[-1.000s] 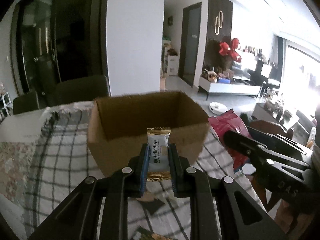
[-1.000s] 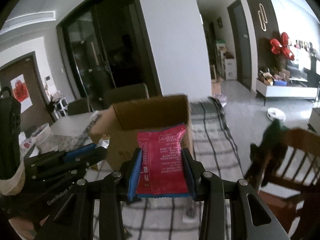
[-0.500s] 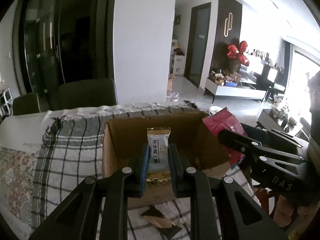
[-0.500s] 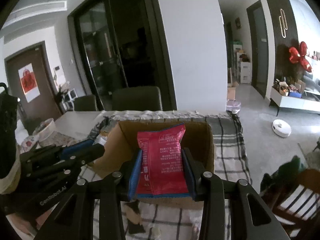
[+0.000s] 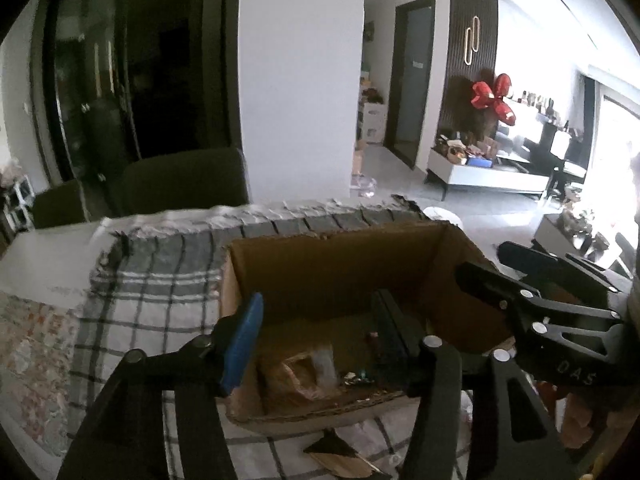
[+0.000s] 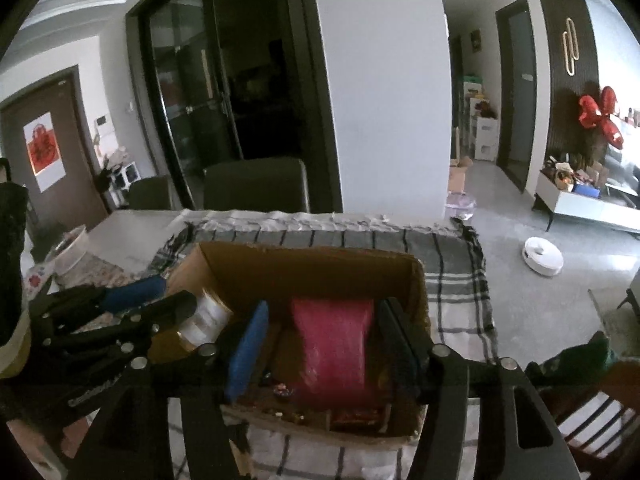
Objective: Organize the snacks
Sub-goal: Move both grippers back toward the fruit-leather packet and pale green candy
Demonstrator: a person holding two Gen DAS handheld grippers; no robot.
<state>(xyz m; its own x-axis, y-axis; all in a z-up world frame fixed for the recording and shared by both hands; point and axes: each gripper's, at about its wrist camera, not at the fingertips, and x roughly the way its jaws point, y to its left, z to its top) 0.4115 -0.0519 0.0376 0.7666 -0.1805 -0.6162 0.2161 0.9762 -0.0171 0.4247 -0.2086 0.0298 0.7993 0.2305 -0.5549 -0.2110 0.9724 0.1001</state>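
A: Starting at the left of the left-wrist view, the left gripper [image 5: 316, 340] is seen with its jaws just opened, and nothing is held between them. Only the floor of the cardboard box [image 5: 340, 264] shows through the gap, low in the centre of the frame.

B: And the small wrapped snack?

A: It cannot be picked out with certainty. A brownish packet [image 5: 298, 374] is seen lying on the box floor, just below and between the fingertips; whether that is the same piece cannot be told.

B: Over to the right-wrist view, then.

A: The right gripper [image 6: 320, 344] has also just been opened. The red snack bag [image 6: 334, 354] is framed between the jaws at lower centre, blurred, its long axis running up and down the frame, inside the box [image 6: 312, 264]. Contact with the pads is not seen; it is judged to be released and dropping.

B: So which way does the work lie?

A: Both jaws are poised over the box opening, the left gripper [image 6: 120, 320] at the left edge of this frame. More snacks are judged to lie on the checked cloth [image 5: 160, 280]: one dark wrapper [image 5: 340, 456] is seen at the bottom centre, below the box's near wall, nearer the left gripper.
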